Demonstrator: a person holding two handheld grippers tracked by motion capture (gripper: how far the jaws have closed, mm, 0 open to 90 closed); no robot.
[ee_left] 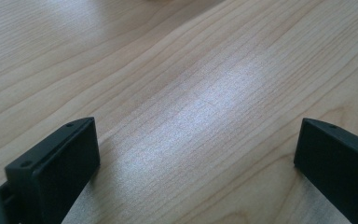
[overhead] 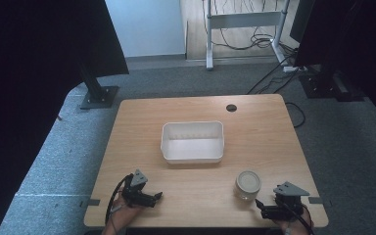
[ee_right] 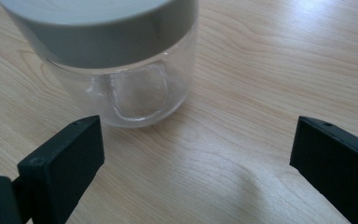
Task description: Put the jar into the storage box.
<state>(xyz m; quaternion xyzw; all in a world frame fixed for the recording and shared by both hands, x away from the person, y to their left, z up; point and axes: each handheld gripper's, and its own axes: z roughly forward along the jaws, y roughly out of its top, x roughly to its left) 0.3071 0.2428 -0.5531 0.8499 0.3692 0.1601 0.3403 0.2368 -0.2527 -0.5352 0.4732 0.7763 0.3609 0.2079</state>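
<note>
A clear glass jar (overhead: pixel 248 185) with a pale grey lid stands upright on the wooden table (overhead: pixel 254 127), front right. In the right gripper view the jar (ee_right: pixel 121 70) is close ahead, left of centre. My right gripper (overhead: pixel 258 205) sits just right of and below the jar, open, with nothing between its jaws (ee_right: pixel 196 163). A white rectangular bin (overhead: pixel 192 142) rests in the middle of the table, with nothing seen inside. My left gripper (overhead: pixel 157 197) lies near the front left edge, open over bare wood (ee_left: pixel 196 158).
A round cable hole (overhead: pixel 231 107) sits near the table's far edge. Dark monitor stands (overhead: pixel 99 95) and cables (overhead: pixel 274 73) are on the carpet beyond. Bare wood stretches between the grippers and around the bin.
</note>
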